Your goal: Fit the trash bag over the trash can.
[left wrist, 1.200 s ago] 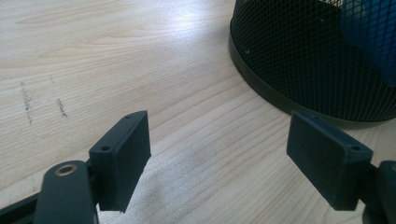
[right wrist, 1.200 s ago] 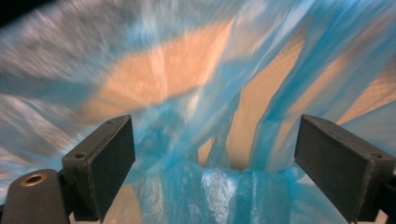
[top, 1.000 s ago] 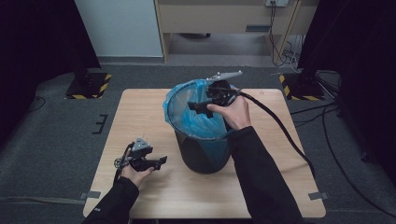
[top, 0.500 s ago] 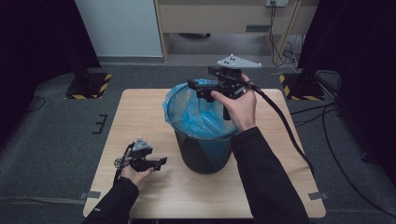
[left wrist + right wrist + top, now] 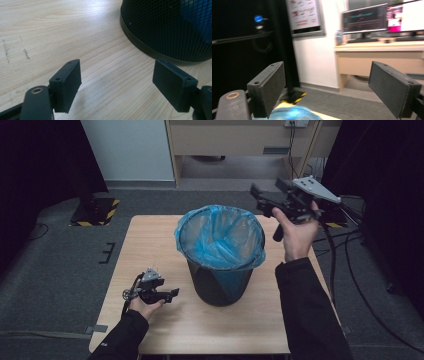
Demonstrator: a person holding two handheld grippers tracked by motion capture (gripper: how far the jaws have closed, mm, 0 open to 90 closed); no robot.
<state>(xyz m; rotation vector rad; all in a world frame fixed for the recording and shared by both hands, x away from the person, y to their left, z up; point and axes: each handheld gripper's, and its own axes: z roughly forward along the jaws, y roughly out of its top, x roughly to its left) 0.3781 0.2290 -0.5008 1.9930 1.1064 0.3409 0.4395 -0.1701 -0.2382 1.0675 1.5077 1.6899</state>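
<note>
A black mesh waste bin (image 5: 219, 282) lined with a blue plastic bag (image 5: 220, 240) stands mid-table. My right gripper (image 5: 261, 200) is held up in the air beyond the bin's far right rim, open and empty, jaws pointing left. In the right gripper view my right gripper (image 5: 325, 87) looks across the room, with the blue bag (image 5: 292, 113) low in the frame. My left gripper (image 5: 172, 294) rests low over the table left of the bin, open and empty. In the left gripper view my left gripper (image 5: 116, 83) faces bare wood, the bin's base (image 5: 165, 30) up to the right.
The wooden table (image 5: 150, 245) has bare room left and in front of the bin. A cable (image 5: 345, 270) trails from the right gripper off the table's right side. Beyond the table are a light wood desk (image 5: 384, 57) with monitors (image 5: 364, 21), and dark curtains.
My right gripper has lifted out of the bin's mouth and swung up and to the right, clear of the rim. The left gripper has not moved.
</note>
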